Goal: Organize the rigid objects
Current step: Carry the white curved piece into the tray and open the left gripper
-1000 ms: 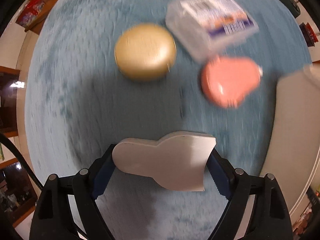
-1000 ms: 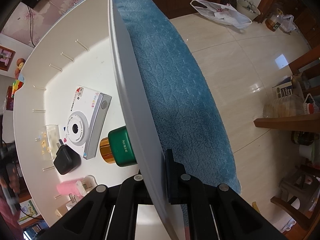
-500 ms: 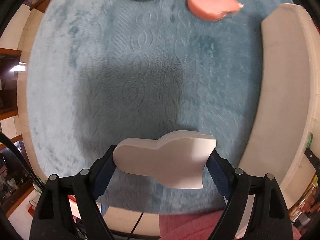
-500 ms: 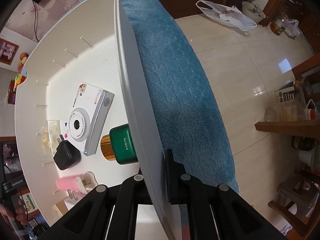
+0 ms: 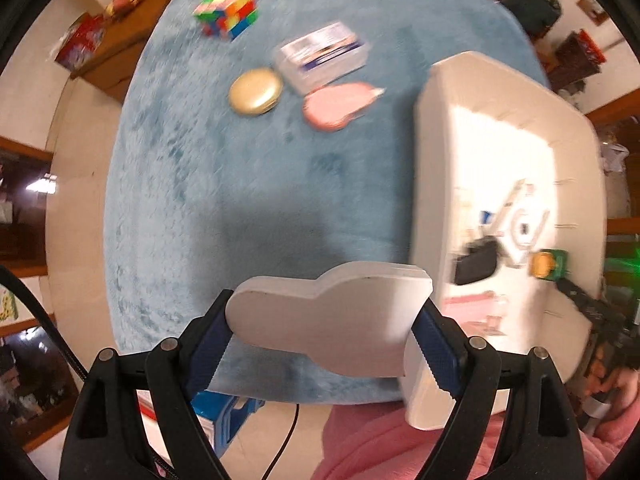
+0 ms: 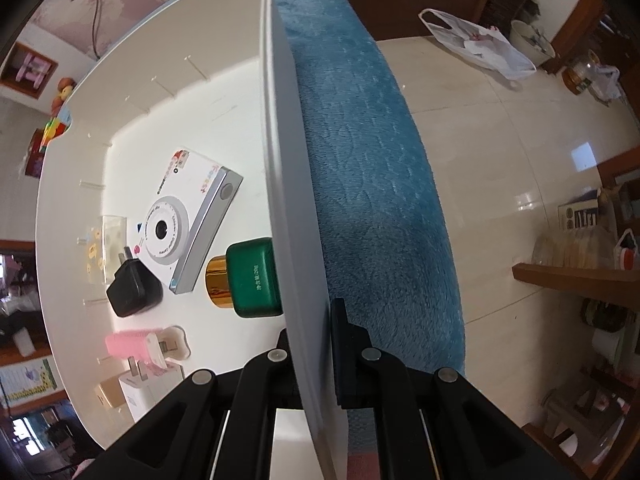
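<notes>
Left gripper (image 5: 326, 334): clamped across a flat white gourd-shaped piece (image 5: 324, 320), held above the blue plush cloth (image 5: 200, 200), near the white bin (image 5: 432, 184).
Right gripper (image 6: 310, 344): pinched nearly shut on the bin's side wall (image 6: 288, 200).
Inside bin: white toy camera (image 6: 188, 220), green box with gold cap (image 6: 250, 276), black plug (image 6: 132, 290), pink item (image 6: 132, 344), small clear box (image 6: 108, 246).
Loose on cloth: colour cube (image 5: 226, 10), gold disc (image 5: 256, 90), pink case (image 5: 340, 104), clear labelled box (image 5: 324, 56).
</notes>
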Action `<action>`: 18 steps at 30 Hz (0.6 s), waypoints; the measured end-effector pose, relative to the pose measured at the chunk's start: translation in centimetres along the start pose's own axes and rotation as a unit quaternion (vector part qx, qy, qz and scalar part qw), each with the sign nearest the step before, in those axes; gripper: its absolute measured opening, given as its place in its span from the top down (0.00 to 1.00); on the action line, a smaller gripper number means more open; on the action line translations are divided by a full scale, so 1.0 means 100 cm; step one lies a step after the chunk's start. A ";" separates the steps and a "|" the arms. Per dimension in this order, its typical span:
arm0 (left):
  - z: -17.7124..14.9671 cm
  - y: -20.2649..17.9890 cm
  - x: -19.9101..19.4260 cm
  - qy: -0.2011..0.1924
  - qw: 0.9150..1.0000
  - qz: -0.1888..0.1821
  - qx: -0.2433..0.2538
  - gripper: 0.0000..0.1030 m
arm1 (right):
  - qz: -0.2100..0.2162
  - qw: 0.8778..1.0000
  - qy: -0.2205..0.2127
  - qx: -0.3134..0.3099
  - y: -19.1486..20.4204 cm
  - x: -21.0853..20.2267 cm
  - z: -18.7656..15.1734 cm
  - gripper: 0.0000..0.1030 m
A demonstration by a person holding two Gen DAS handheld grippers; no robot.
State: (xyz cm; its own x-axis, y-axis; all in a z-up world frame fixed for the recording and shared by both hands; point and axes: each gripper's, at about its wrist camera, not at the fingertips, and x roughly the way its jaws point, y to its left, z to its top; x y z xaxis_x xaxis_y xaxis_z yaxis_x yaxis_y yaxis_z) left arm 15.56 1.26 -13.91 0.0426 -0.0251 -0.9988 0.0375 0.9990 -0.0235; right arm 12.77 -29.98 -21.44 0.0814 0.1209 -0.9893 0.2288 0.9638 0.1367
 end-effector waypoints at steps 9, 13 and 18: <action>0.009 -0.050 -0.027 -0.025 0.997 -0.033 0.058 0.16 | 0.005 0.999 0.001 -0.033 0.003 -0.002 -0.001 0.94; 0.004 -0.075 -0.023 -0.030 0.995 -0.039 0.087 0.16 | 0.005 0.999 0.000 -0.047 0.004 -0.003 -0.001 0.94; -0.004 -0.098 -0.020 -0.027 0.992 -0.057 0.108 0.18 | 0.003 0.998 -0.001 -0.063 0.005 -0.004 -0.002 0.94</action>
State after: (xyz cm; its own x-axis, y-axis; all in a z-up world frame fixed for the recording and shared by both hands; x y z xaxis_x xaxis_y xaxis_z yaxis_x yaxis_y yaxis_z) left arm 14.69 -8.48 -11.70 0.0785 -0.1453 -0.9863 0.2579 0.9586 -0.1207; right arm 12.62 -29.47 -21.02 0.0847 0.1266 -0.9883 0.1035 0.9854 0.1351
